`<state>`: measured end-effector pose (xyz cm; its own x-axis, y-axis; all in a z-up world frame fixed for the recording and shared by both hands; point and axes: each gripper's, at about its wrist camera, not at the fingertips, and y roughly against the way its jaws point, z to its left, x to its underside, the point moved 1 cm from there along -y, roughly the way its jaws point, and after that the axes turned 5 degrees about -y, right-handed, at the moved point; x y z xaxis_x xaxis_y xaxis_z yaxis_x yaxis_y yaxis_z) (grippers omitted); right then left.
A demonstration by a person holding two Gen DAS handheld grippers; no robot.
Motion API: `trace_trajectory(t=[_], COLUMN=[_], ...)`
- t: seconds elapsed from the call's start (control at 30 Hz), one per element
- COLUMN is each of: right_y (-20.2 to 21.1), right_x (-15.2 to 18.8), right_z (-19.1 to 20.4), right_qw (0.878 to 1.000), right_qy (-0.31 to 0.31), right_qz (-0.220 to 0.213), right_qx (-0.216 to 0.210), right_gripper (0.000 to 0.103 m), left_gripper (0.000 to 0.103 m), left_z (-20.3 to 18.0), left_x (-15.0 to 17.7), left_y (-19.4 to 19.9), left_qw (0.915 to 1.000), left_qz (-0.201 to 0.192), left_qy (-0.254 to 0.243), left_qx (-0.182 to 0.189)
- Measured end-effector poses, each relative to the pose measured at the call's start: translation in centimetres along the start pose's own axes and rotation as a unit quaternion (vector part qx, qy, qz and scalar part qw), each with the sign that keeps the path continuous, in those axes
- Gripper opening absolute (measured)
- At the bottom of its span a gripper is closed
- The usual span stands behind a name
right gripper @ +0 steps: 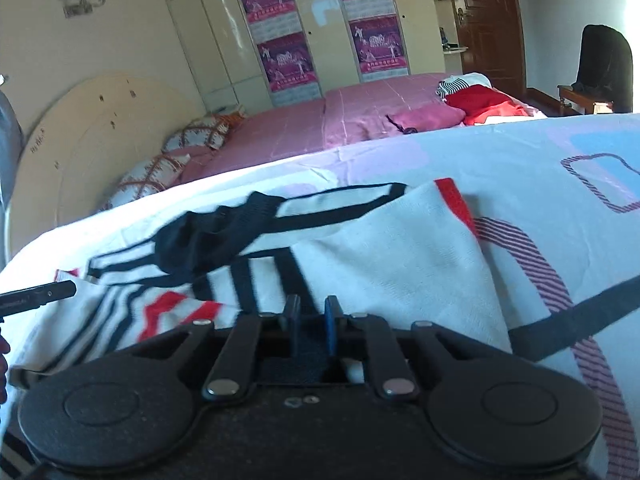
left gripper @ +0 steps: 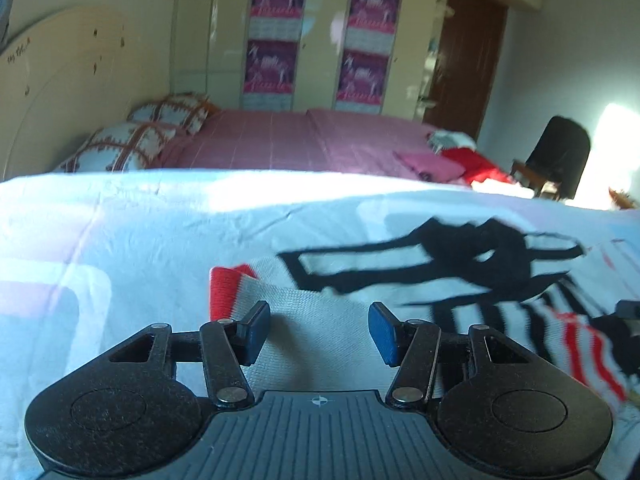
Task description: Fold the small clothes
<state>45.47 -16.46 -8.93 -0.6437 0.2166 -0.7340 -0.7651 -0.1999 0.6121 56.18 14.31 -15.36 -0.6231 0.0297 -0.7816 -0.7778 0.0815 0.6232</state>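
Note:
A small white shirt (left gripper: pixel 332 320) with black and red stripes and red sleeve cuffs lies on a pale patterned sheet (left gripper: pixel 120 224). My left gripper (left gripper: pixel 318 330) is open, its jaws wide apart over the shirt's left sleeve near the red cuff (left gripper: pixel 224 292). In the right wrist view the same shirt (right gripper: pixel 384 256) is spread in front, with its right sleeve folded upward. My right gripper (right gripper: pixel 312 320) has its jaws close together on the shirt's fabric at its lower edge. The left gripper's tip (right gripper: pixel 40 296) shows at the far left.
The sheet (right gripper: pixel 520 152) covers a raised surface. Behind it is a pink bed (right gripper: pixel 340 120) with pillows (right gripper: pixel 192 136), a pink cloth (right gripper: pixel 424 118) and red clothes (right gripper: pixel 484 104). A wardrobe with posters, a brown door (right gripper: pixel 488 20) and a dark chair (right gripper: pixel 604 68) stand beyond.

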Motion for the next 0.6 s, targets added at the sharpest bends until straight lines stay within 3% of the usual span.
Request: trace_trajectory(t=[0.07,0.13,0.27,0.4,0.47,0.57,0.6], right_y=[-1.0,-1.2,0.4,1.1,-0.2,-0.3,0.2], right_x=[-0.1,-0.5,-0.9,-0.2,0.3,0.3,0.0], right_z=[-0.8,-2.2,-2.8,-2.0,-1.3,-0.6,-0.6], right_qw=[1.000,0.999,1.000,0.999,0.998,0.999,0.999], right_qy=[0.008,-0.010,-0.025,-0.023,-0.005,0.015,0.010], right_qz=[0.010,0.010,-0.007,0.021,0.057,0.047,0.038], right_qx=[0.028,0.029,0.005,-0.036,-0.030,0.003,0.011], right_gripper=[0.007,0.002,0.025,0.028,0.021,0.010,0.015], left_gripper=[0.055,0.055,0.055,0.054,0.055,0.055,0.055], left_z=[0.7,1.0,2.2,1.9,1.7,0.4,-0.1], left_x=[0.6,0.5,0.6,0.6,0.4,0.4,0.6], left_y=[-0.5,-0.3,-0.1,-0.2,0.1,2.9,4.3], left_qw=[0.9999,0.9997,0.9985,0.9992,0.9993,0.9985,0.9983], left_qz=[-0.001,-0.002,-0.011,-0.008,-0.006,-0.036,-0.044], left_qy=[0.015,0.025,0.052,0.036,0.029,0.006,0.000], left_qx=[-0.001,-0.002,-0.011,-0.015,-0.022,-0.040,-0.038])
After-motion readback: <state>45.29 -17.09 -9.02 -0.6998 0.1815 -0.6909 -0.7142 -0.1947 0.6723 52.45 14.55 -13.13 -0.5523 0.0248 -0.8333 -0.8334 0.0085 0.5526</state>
